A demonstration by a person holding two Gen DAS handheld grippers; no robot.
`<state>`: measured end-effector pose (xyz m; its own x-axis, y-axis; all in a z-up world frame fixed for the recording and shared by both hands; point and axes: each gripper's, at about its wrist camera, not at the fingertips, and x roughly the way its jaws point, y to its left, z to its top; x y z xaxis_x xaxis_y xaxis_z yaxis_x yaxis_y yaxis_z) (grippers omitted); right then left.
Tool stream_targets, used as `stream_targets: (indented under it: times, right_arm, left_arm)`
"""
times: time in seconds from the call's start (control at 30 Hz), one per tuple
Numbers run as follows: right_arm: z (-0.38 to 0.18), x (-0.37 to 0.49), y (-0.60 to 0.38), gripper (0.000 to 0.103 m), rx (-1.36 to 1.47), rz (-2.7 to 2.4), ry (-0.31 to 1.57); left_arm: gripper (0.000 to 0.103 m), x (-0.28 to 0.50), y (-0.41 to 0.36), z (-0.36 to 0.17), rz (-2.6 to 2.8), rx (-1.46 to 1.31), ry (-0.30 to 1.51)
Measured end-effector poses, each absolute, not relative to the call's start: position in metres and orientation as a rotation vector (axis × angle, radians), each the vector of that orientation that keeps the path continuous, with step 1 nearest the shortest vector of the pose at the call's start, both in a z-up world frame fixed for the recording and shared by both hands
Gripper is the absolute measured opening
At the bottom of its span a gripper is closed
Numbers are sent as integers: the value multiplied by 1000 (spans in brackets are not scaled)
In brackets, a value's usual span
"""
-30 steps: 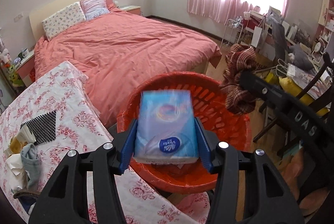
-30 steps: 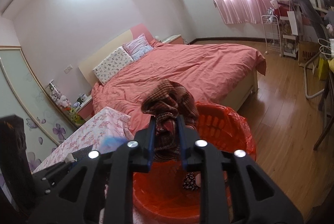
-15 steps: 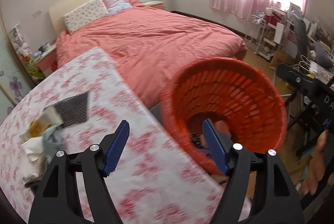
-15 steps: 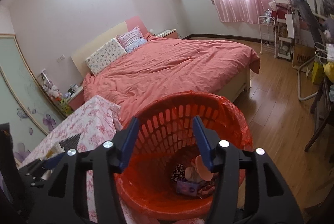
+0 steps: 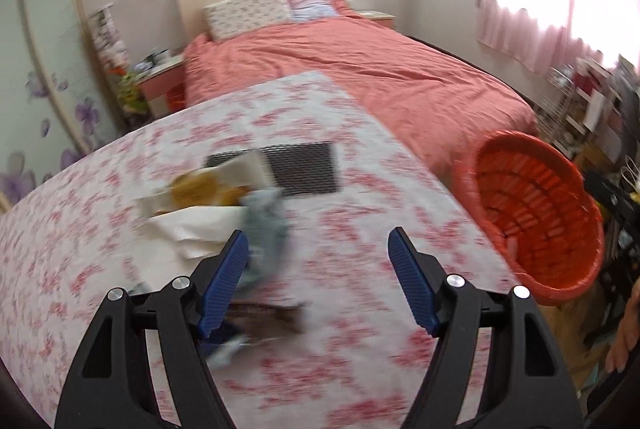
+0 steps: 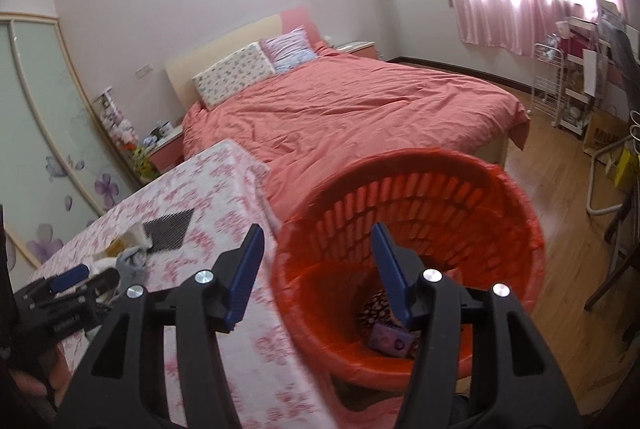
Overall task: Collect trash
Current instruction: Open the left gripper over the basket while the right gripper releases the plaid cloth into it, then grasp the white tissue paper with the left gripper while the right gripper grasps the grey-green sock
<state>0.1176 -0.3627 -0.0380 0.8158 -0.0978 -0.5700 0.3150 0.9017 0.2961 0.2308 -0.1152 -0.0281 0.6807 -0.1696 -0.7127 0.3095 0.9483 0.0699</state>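
Note:
My left gripper (image 5: 318, 245) is open and empty above the floral table (image 5: 360, 369). A pile of trash lies just ahead of its left finger: white paper (image 5: 192, 225), a yellowish wrapper (image 5: 204, 187), a grey cloth (image 5: 266, 229) and a black mesh pad (image 5: 300, 167). The red basket (image 5: 536, 213) stands off the table's right edge. My right gripper (image 6: 318, 241) is open and empty over the red basket's rim (image 6: 400, 165); dropped items (image 6: 390, 337) lie at its bottom. The left gripper (image 6: 68, 279) shows at the trash pile (image 6: 128, 257).
A bed with a salmon cover (image 5: 360, 69) lies behind the table. A nightstand (image 5: 160, 77) stands at the left wall. A white rack (image 6: 560, 89) and cluttered furniture (image 6: 608, 133) line the right side on wood floor (image 6: 560, 189).
Both grippers opened and dropped their loads, the blue tissue pack and the plaid cloth, into the basket. My left gripper then swung left over the table toward the trash pile.

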Motion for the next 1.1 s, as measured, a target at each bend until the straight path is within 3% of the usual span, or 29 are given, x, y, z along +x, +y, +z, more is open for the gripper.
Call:
stream_targets:
  times: [0.37,0.77,0.93,1.1]
  right_arm:
    - [-48,142,-288,64,306,-110,644]
    - [-64,175,-237,66,280,-40,712]
    - [-68,186,-214,66,252,-7,736]
    - [-69,192,-197,66,225,20,749]
  left_arm:
    - [72,262,-38,-45,-106,148,809]
    - [71,292,-29,-80,-170,106,929]
    - [50,293,-25,-79,-180,77,926]
    - [46,283,-7,-73,-159,55,894]
